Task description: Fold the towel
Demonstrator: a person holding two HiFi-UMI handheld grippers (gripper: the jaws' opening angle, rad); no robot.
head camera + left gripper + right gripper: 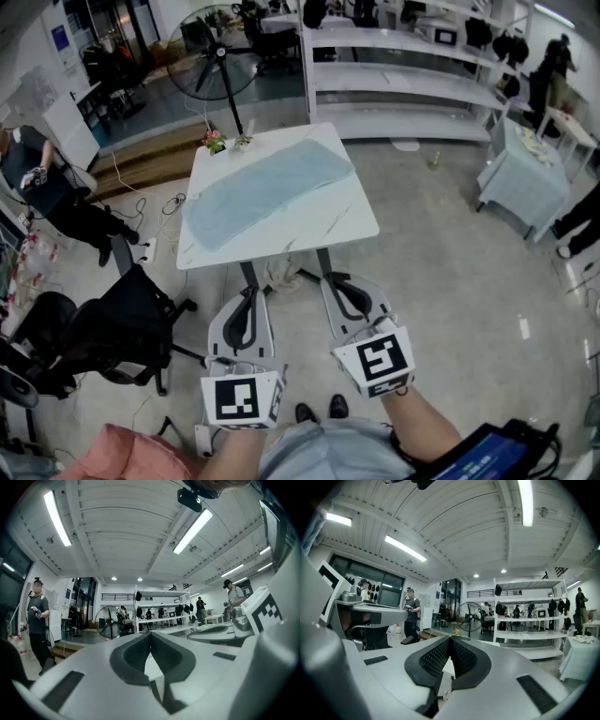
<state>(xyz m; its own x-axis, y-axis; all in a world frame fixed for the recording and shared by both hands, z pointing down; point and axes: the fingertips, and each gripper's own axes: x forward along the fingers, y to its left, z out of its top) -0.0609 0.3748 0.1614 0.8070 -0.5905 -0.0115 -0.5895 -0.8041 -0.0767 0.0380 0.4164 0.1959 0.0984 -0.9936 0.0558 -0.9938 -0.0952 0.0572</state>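
Observation:
A light blue towel (267,187) lies spread flat across a white marble-look table (352,225) in the head view. Both grippers are held level near the person's body, short of the table's near edge and apart from the towel. My left gripper (250,294) is shut with nothing between its jaws, and its dark pads meet in the left gripper view (150,634). My right gripper (332,280) is shut and empty too, its ribbed pads pressed together in the right gripper view (450,640).
Two small flower pots (225,142) stand at the table's far left corner. A standing fan (217,56) is behind the table, white shelving (412,66) further back. A black office chair (112,323) is at the left, a cloth-covered table (525,178) at the right. A person (47,187) stands far left.

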